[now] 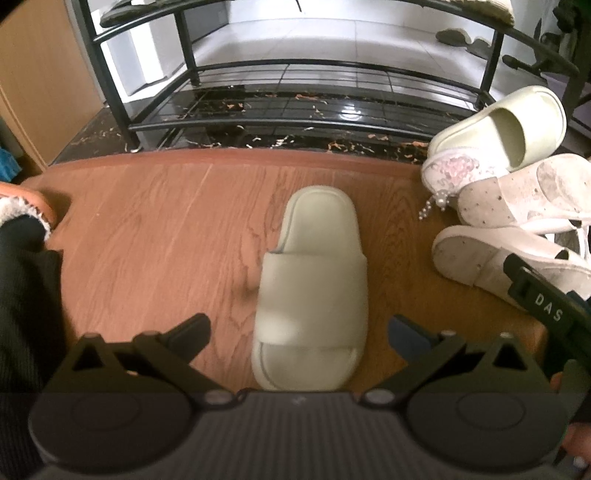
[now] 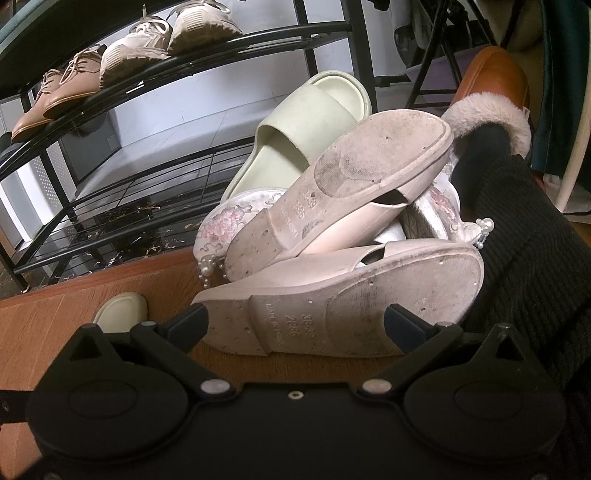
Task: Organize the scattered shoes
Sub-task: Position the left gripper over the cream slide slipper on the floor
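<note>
A pale green slide (image 1: 312, 291) lies flat on the wooden floor, toe toward me. My left gripper (image 1: 299, 330) is open, its fingers on either side of the slide's toe end. Its mate (image 1: 506, 122) leans on a pile of white shoes at the right. In the right wrist view my right gripper (image 2: 295, 325) is open just before a white sandal lying sole-up (image 2: 347, 295). A second white sandal (image 2: 343, 184) rests on it, over pink embroidered shoes (image 2: 225, 221) and the second slide (image 2: 306, 125).
A black metal shoe rack (image 1: 295, 96) stands behind on dark marble floor; its upper shelf holds tan lace-ups (image 2: 59, 88) and beige sneakers (image 2: 166, 33). A brown fur-lined boot on a black-clad leg (image 2: 487, 110) is at the right. A wooden cabinet (image 1: 40, 92) stands left.
</note>
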{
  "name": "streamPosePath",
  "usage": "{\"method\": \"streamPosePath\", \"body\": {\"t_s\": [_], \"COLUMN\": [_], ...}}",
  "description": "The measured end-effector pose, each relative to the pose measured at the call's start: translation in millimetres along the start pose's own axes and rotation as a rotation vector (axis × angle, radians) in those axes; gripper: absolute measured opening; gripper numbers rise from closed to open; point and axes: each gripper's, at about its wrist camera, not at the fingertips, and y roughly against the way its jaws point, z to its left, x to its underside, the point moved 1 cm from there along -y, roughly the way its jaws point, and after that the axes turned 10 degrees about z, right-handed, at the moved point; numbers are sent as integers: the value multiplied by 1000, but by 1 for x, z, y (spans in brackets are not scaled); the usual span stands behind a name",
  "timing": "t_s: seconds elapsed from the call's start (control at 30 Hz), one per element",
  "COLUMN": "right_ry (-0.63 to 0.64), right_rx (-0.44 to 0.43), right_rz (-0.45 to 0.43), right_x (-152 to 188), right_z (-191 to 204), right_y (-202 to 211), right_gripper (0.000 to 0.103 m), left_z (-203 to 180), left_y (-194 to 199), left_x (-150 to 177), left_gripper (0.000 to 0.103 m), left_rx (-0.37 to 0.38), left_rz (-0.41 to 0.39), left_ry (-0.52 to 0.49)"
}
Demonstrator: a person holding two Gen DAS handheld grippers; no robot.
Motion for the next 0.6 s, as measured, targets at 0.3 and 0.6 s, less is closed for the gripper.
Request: {"method": "streamPosePath", "body": {"t_s": [0.3, 0.6], "right_ry": [-3, -23], "right_rx": [-7, -20], "right_rz": [-4, -7], "right_x": [0, -1], "right_z": [0, -2], "right_y": [0, 1], "right_gripper": [103, 103], "left_z": [3, 2], "left_y": [-5, 3], "left_x": [-6, 4], "left_gripper": [102, 102], "left_rx": [-2, -4], "left_rz": [1, -24], "left_ry": [-4, -31]}}
